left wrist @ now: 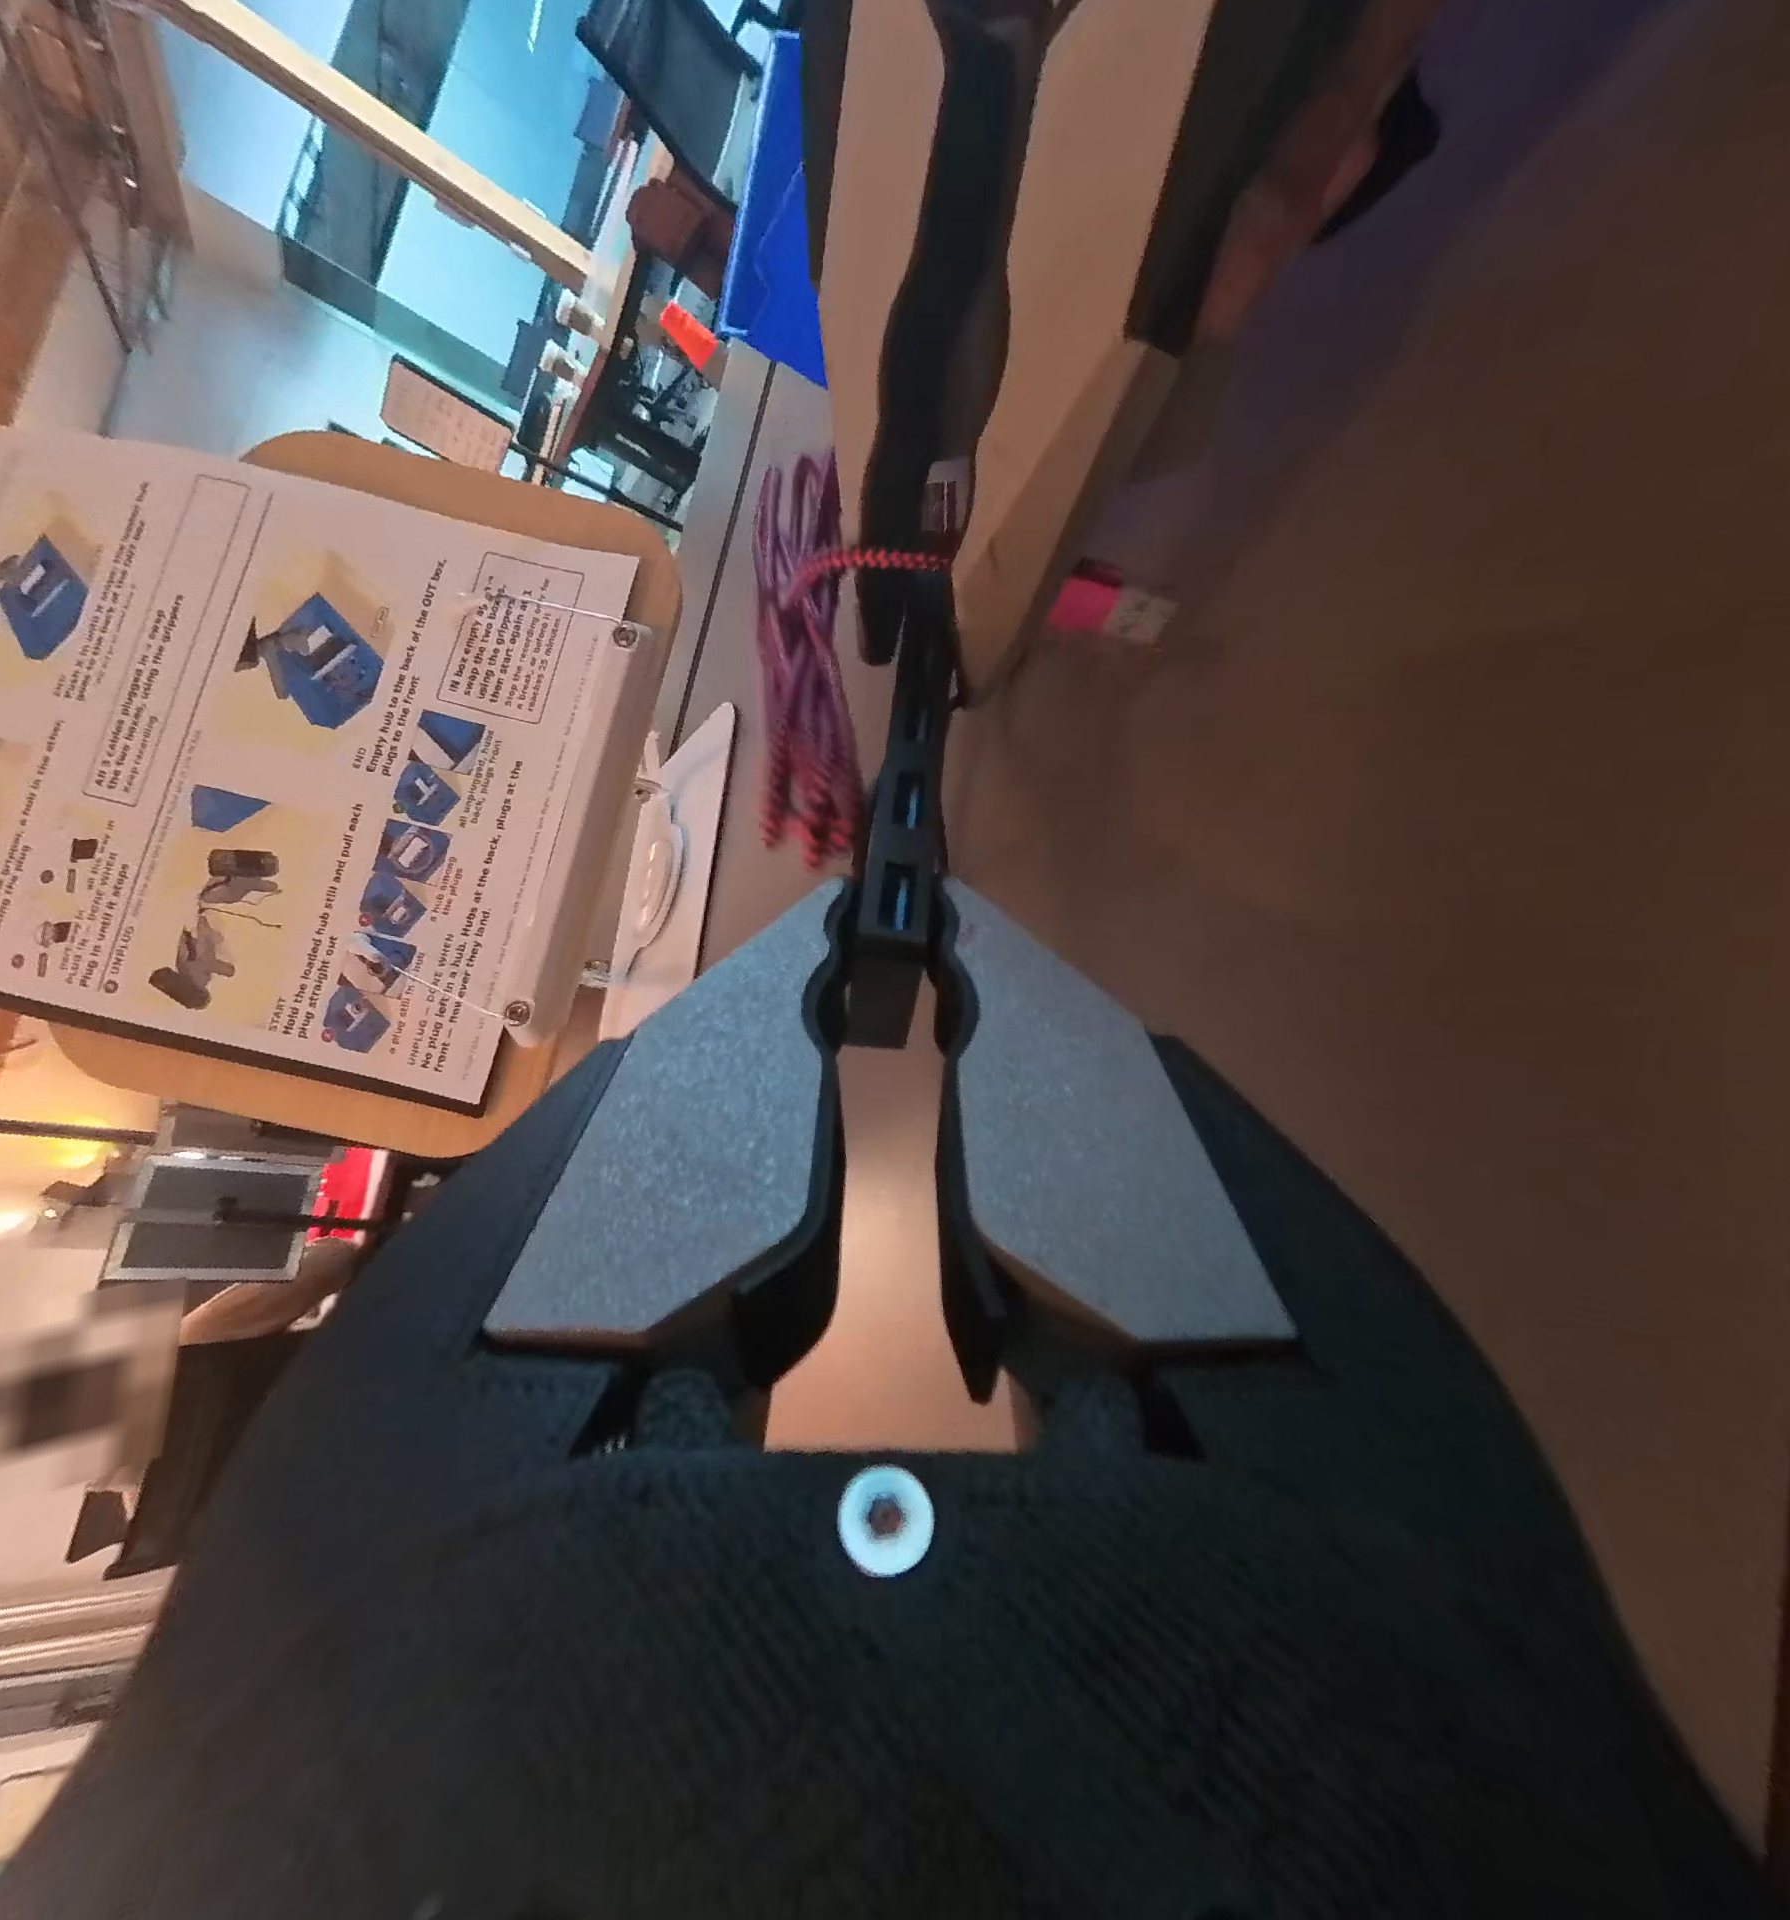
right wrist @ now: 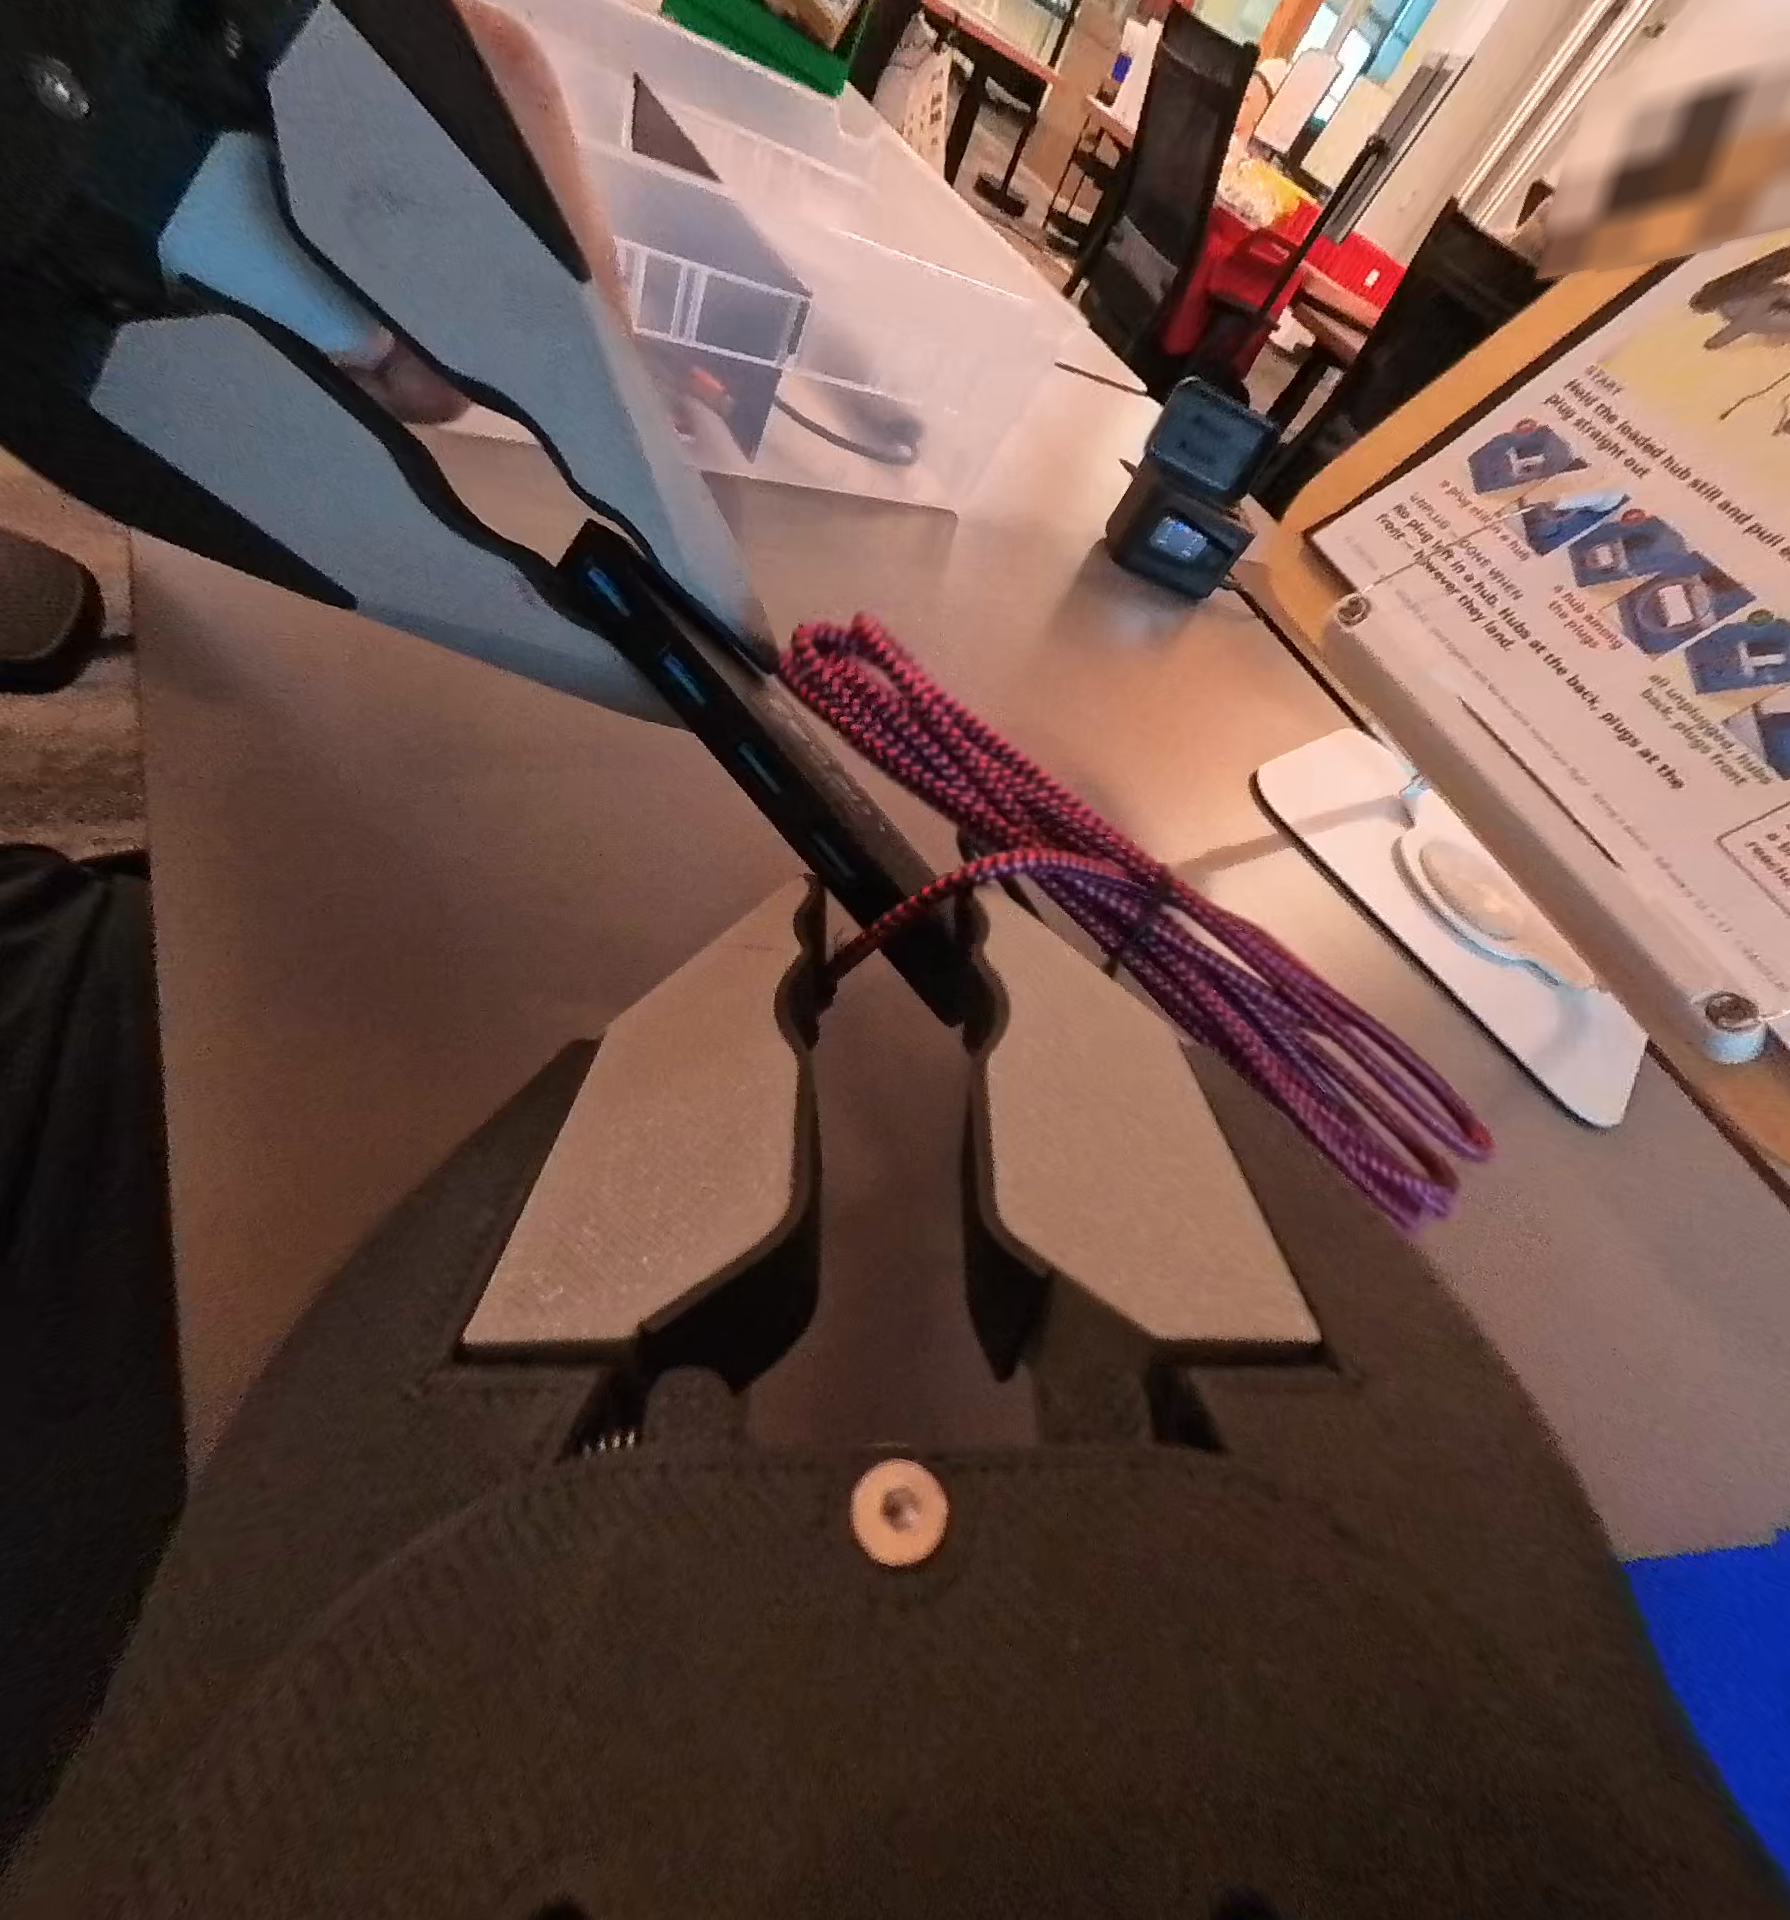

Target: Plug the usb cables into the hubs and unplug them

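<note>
Nearest the lens in each wrist view is that gripper's own black body with grey finger plates. Tabletop (right wrist: 1130,582): a pale brown surface under both grippers, carrying everything else. Clear plastic bin (right wrist: 870,260): far side of the tabletop in the right wrist view, with dark items inside that are too blurred to identify. Instruction sheet (left wrist: 278,748): a printed page with pictures on a tilted wooden board, standing on a white base at the side of the tabletop. Blue bin (right wrist: 1764,1704): only a corner shows, at the lower right of the right wrist view. Left gripper (left wrist: 886,951): jaws clamped on one end of the hub, which projects forward beyond the fingertips. Right gripper (right wrist: 896,971): jaws closed at the opposite end of the hub, with the braided cable's end pinched between them; the plug itself is hidden. Cable (right wrist: 1130,914): red-and-purple braid, its bundled loops hanging beside the right gripper, clear of the tabletop. Hub (left wrist: 896,821): a slim black bar with a row of blue-lined ports, held in the air between the two grippers. Small black camera (right wrist: 1197,488): on the tabletop beyond the cable, near the board.
</note>
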Motion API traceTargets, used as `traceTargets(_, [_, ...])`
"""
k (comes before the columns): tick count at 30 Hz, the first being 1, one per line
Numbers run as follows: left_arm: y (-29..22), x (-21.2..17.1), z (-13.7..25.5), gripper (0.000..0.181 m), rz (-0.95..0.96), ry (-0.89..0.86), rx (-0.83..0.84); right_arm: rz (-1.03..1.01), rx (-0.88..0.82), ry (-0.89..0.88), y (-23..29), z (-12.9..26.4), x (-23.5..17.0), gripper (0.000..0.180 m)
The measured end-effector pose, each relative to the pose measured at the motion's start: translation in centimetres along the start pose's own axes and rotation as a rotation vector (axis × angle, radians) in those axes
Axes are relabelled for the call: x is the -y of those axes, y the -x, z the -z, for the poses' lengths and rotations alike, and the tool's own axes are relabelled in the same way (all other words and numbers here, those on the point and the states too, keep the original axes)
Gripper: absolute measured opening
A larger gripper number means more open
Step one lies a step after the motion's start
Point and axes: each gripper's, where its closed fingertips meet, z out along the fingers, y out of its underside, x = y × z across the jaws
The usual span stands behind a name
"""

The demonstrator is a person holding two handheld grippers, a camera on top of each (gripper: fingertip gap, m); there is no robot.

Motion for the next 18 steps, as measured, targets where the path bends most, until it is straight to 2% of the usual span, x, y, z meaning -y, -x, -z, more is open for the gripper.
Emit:
traceTargets(4, [0.1, 0.0, 0.1, 0.01, 0.011, -0.006, -0.006, -0.009, 0.03, -0.027, 0.2, 0.1, 0.2, 0.02])
traceTargets(10, [0.0, -0.6, 0.4, 0.01, 0.016, 0.005, -0.044, -0.199, 0.186, -0.09, 0.8, 0.5, 0.5, 0.018])
traceTargets(15, [-0.3, -1.1, 0.3, 0.01, -0.018, 0.05, -0.05, -0.3, 0.225, -0.089, 0.6, 0.5, 0.4, 0.019])
traceTargets(17, [0.1, -2.3, 0.2, 0.009, -0.039, 0.122, -0.024, -0.358, 0.208, -0.123, -0.4, 1.1, 0.6, 0.013])
traceTargets(18, [0.4, -2.6, 0.2, 0.008, -0.03, 0.134, -0.011, -0.393, 0.227, -0.13, -0.6, 1.5, 0.5, 0.0])
